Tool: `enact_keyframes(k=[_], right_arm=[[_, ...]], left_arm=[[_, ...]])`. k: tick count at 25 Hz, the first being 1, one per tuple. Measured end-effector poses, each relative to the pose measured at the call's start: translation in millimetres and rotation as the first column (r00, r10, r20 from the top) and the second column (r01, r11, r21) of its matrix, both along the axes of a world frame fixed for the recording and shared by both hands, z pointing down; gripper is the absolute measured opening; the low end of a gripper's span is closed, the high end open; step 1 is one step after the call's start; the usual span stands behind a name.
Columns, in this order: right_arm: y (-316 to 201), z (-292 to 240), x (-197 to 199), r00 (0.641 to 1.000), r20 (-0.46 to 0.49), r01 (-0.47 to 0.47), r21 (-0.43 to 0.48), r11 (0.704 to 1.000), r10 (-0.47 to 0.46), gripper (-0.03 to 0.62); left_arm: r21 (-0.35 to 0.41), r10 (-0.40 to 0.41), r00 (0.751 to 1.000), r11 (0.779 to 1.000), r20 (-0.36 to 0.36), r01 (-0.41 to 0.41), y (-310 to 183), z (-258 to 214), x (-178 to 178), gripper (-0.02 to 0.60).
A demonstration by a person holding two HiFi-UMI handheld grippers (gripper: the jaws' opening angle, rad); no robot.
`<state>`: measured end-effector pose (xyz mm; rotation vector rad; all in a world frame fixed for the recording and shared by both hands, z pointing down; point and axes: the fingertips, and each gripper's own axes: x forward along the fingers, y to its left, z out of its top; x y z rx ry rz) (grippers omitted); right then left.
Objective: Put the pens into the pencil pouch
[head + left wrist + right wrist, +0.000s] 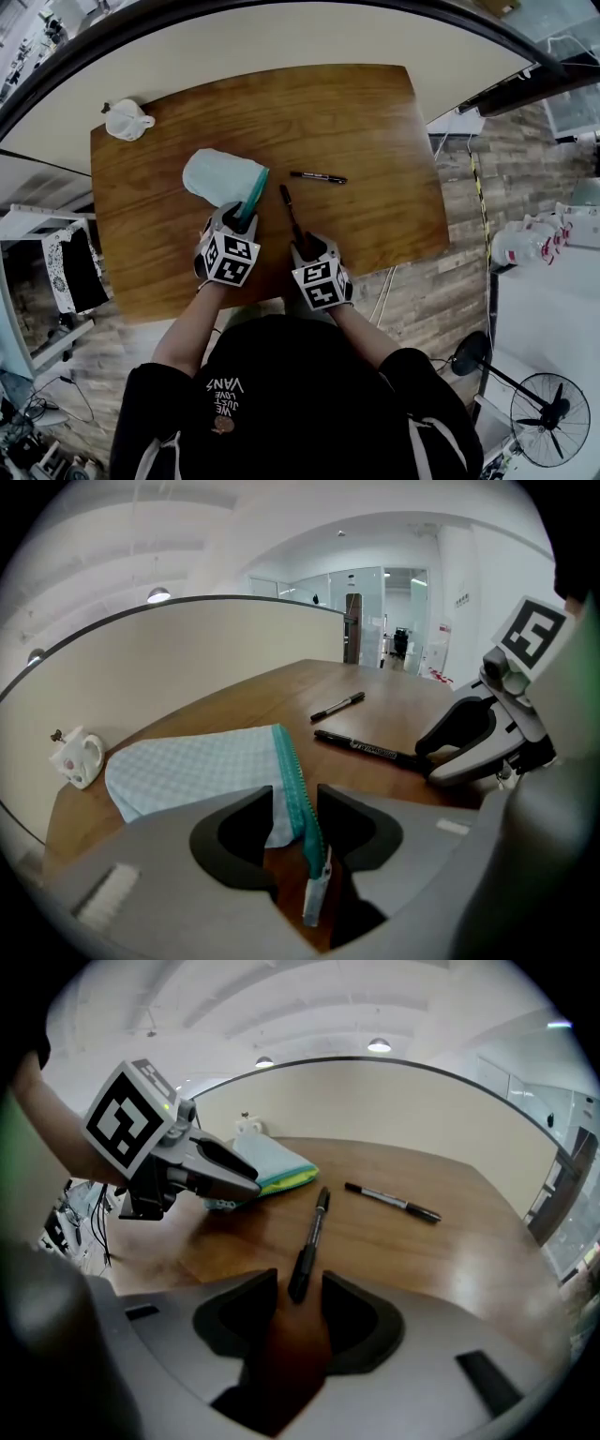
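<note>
A light blue pencil pouch [217, 176] with a teal zipper [287, 766] lies on the wooden table [375, 122]. My left gripper [242, 221] is shut on the zipper end nearest me, and the pull tab [315, 892] hangs between the jaws. One black pen [288, 208] lies pointing away from me; my right gripper [299, 242] is shut on its near end [301, 1274]. A second black pen [318, 176] lies loose farther out, to the right of the pouch. The left gripper [246, 1183] shows from the side in the right gripper view, pinching the pouch [274, 1162].
A small white cup-like object [127, 119] stands at the table's far left corner. A curved cream partition [281, 42] runs behind the table. On the wood-plank floor a fan [549, 419] stands at the right, and white shelving [37, 225] stands at the left.
</note>
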<state>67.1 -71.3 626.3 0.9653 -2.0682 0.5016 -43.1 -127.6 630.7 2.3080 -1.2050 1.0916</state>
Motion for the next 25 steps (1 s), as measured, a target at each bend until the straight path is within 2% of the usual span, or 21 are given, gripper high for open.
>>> enact_keyframes(k=[2, 4, 10, 18, 25], right_arm=[[0.2, 0.2, 0.6, 1.0, -0.001, -0.004, 0.0, 1.0, 0.004, 0.154], [-0.9, 0.1, 1.7, 1.0, 0.003, -0.012, 0.002, 1.0, 0.012, 0.074], [-1.2, -0.5, 1.8, 1.0, 0.008, -0.025, 0.006, 1.0, 0.025, 0.069], [2.6, -13.5, -1.6, 0.999, 0.032, -0.025, 0.033, 0.999, 0.024, 0.063], [13.3, -38.0, -5.4, 0.99, 0.131, -0.061, 0.04, 0.997, 0.055, 0.061]], left_arm=[[-0.001, -0.004, 1.0, 1.0, 0.006, 0.004, -0.5, 1.1, -1.5, 0.152], [-0.002, -0.01, 1.0, 1.0, 0.011, 0.01, -1.3, 1.6, -3.0, 0.126], [0.003, -0.028, 0.999, 1.0, -0.022, 0.028, -1.7, -5.4, -8.4, 0.037], [0.037, -0.059, 0.992, 0.997, -0.111, 0.063, -4.3, -25.3, -15.5, 0.031], [0.064, -0.033, 0.988, 0.997, -0.154, 0.043, 0.5, -36.8, -17.4, 0.031]])
